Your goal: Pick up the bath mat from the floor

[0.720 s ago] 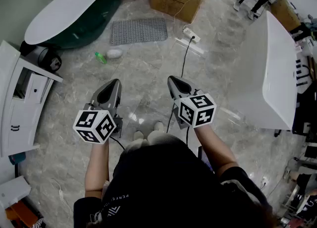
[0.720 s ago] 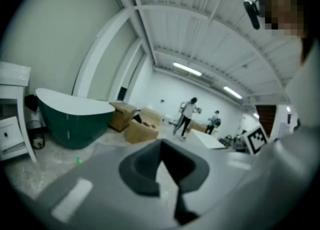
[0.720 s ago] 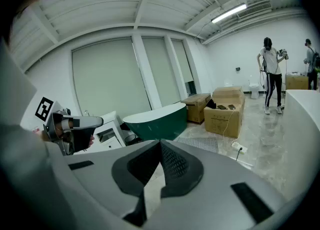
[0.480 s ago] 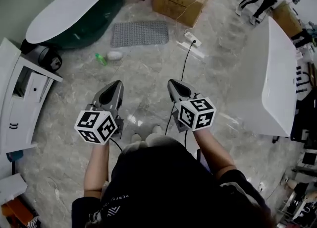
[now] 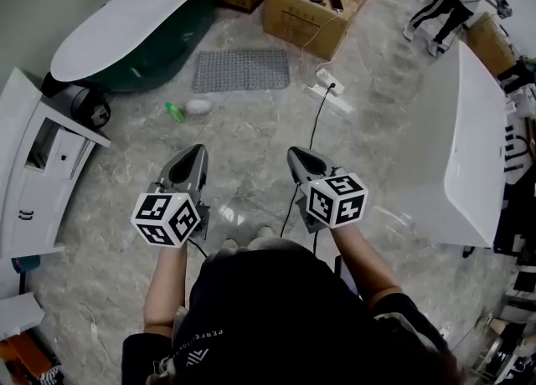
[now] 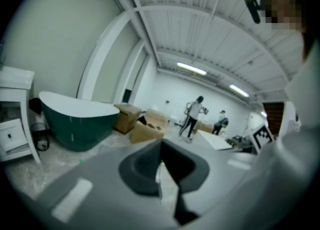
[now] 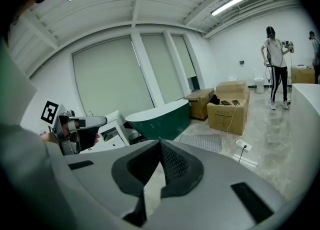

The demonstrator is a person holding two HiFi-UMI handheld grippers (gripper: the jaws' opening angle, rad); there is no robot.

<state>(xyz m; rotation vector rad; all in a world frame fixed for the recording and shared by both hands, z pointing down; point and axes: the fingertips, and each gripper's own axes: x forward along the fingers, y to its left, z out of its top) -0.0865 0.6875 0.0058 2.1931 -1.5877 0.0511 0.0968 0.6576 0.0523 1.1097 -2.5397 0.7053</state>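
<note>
- The bath mat [image 5: 241, 70] is a grey, knobbly rectangle lying flat on the marble floor [image 5: 251, 124], far ahead, near the green tub [image 5: 134, 36].
- The 2 grippers, left gripper [image 5: 197, 151] and right gripper [image 5: 293, 154], are closed, empty and well apart from it.

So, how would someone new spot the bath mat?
Start at the dark green bathtub at the head view's top left. On the floor between it and the open cardboard box lies the bath mat. It alone is a flat, grey, bumpy rectangle.

"PERFE…" partly legible on shirt [image 5: 260, 308]
</note>
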